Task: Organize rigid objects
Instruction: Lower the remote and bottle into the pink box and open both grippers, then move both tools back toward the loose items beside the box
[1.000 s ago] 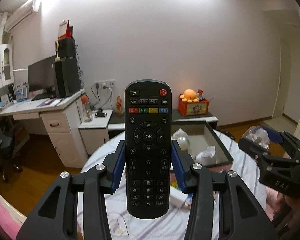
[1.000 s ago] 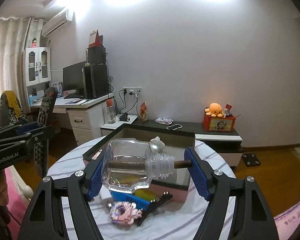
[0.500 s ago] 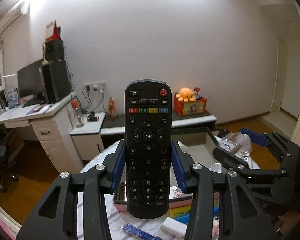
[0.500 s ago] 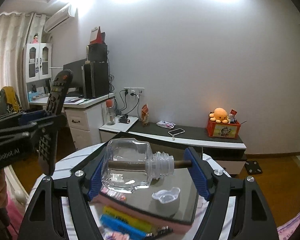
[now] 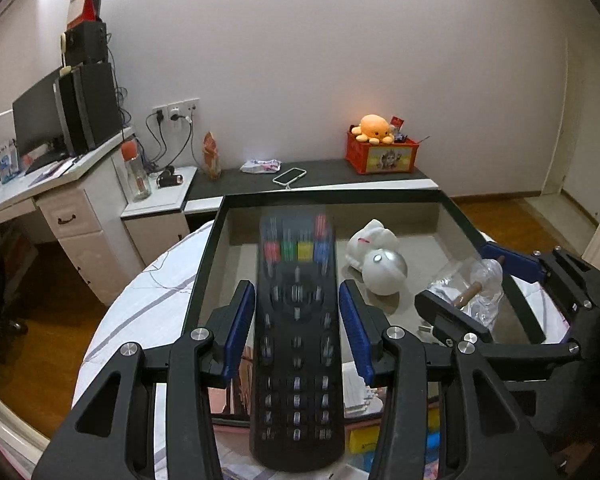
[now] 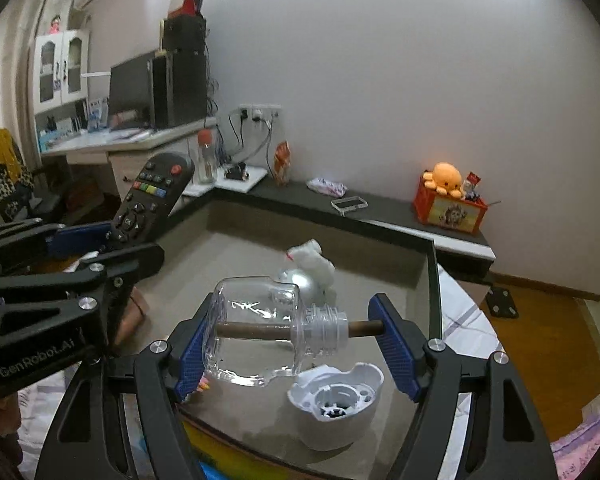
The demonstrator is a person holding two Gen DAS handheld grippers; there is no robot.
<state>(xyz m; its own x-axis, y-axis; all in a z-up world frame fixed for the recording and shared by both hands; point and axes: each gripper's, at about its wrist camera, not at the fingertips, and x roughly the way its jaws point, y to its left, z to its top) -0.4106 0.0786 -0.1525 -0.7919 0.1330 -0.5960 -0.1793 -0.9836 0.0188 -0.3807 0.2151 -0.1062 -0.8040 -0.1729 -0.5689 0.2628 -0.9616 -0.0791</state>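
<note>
A black remote (image 5: 296, 320) stands between the blue pads of my left gripper (image 5: 297, 296), which is shut on it. The remote is motion-blurred and leans forward over the tray. From the right wrist view the same remote (image 6: 148, 204) sticks up out of the left gripper (image 6: 116, 240) at the left. My right gripper (image 6: 294, 320) is shut on a clear glass bottle (image 6: 256, 320) lying sideways with a brown stick through its neck; one pad presses the base, the other the stick's end. The bottle (image 5: 476, 284) hangs over the dark-rimmed tray (image 5: 208, 272).
Inside the tray (image 6: 432, 280) lie a white toy (image 5: 374, 236), a silver ball (image 5: 384, 272) and a white domed cap (image 6: 336, 404). The tray sits on a round table with a striped cloth (image 5: 140, 300). A desk, low cabinets and a wall stand beyond.
Both grippers have moved forward and down until they hang over the tray. The remote has tipped forward in the left grip and is now blurred. The bottle keeps its place between the right pads.
</note>
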